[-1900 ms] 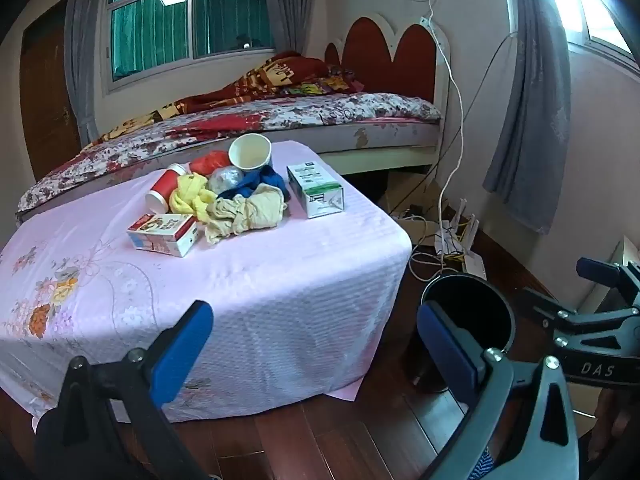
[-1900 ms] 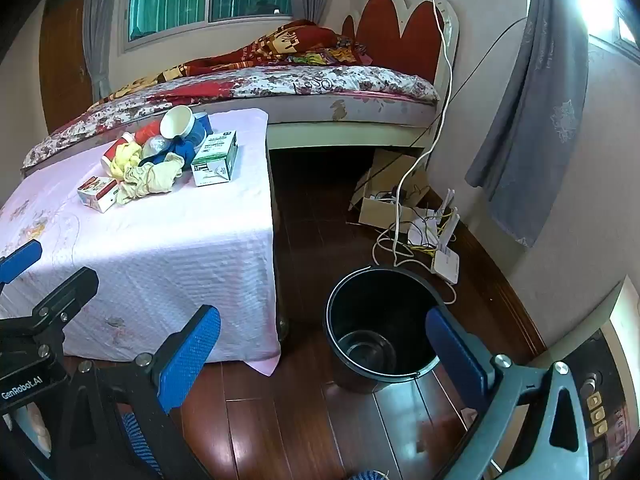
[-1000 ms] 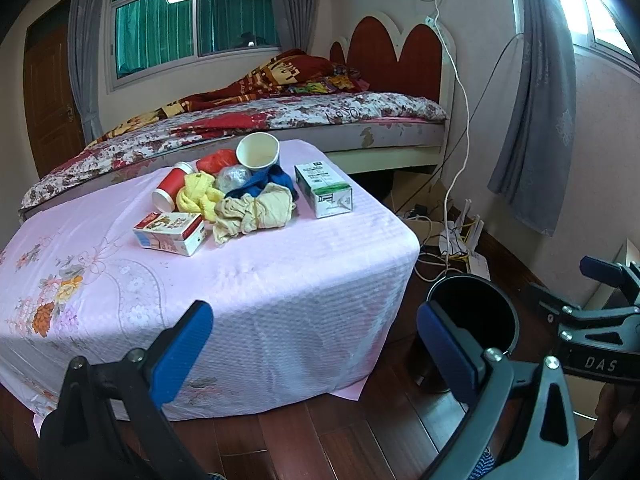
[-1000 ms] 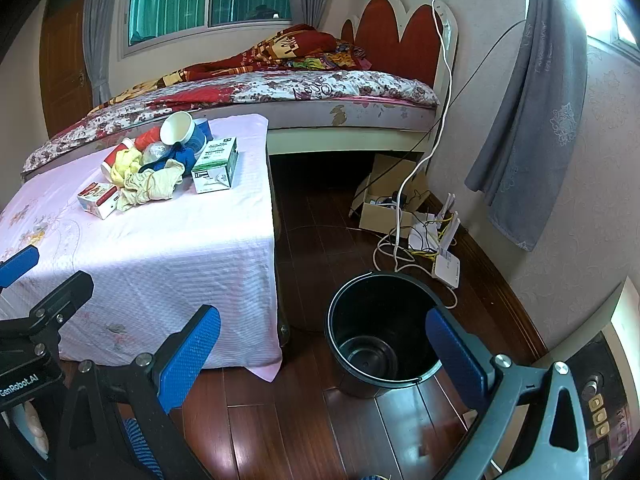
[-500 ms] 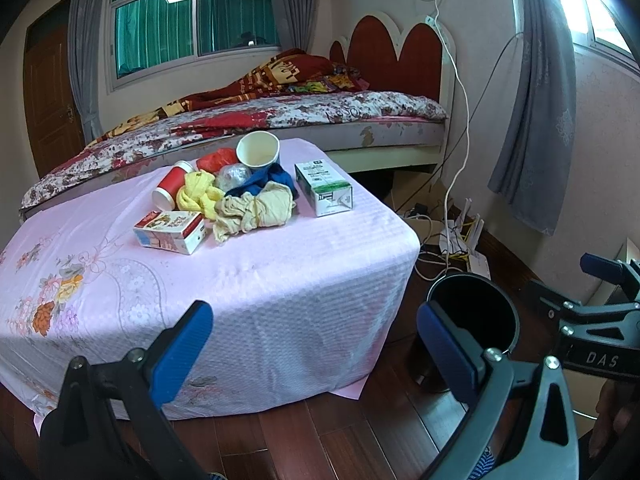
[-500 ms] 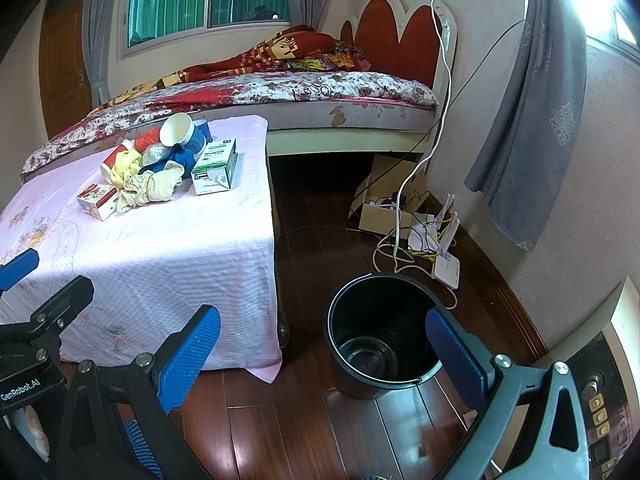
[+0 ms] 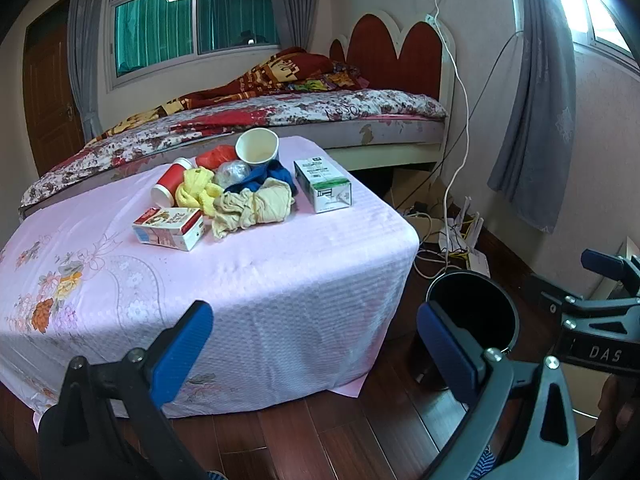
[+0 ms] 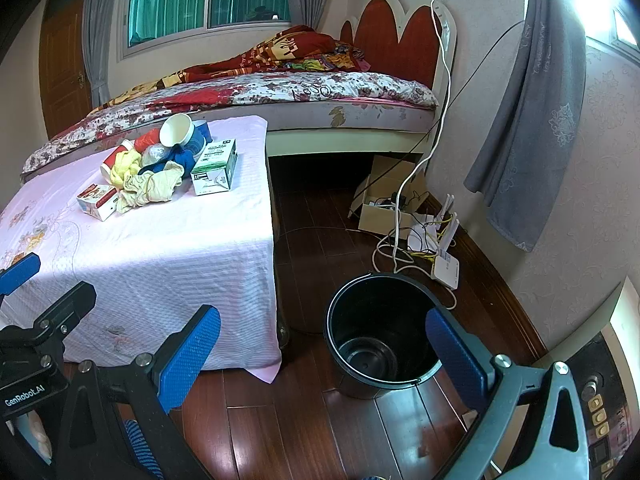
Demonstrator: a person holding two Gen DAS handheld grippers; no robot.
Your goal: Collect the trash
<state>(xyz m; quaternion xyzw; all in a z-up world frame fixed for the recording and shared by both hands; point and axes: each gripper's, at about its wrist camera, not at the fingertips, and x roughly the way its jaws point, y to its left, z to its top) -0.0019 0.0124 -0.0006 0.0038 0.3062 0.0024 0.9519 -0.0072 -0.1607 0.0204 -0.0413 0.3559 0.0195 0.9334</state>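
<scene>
A heap of trash lies at the far end of the pink-covered table (image 7: 248, 280): a red-and-white carton (image 7: 168, 227), a green-and-white carton (image 7: 323, 185), a red cup (image 7: 168, 187), a white paper cup (image 7: 257, 149), and yellow, beige (image 7: 256, 207) and blue crumpled rags. The same heap shows in the right wrist view, with the green carton (image 8: 215, 166) nearest the table's edge. A black bucket (image 8: 380, 332) stands empty on the floor right of the table. My left gripper (image 7: 312, 344) is open over the table's near corner. My right gripper (image 8: 320, 352) is open above the floor by the bucket.
A bed (image 7: 280, 116) with a floral cover and red headboard runs behind the table. Cables, a cardboard box (image 8: 384, 204) and a white router (image 8: 446, 268) litter the floor by the right wall. Grey curtains (image 8: 524, 120) hang there. The floor is dark wood.
Both views have shifted only slightly; the table and heap sit a little nearer and higher in the left wrist view. Both grippers stay open and empty.
</scene>
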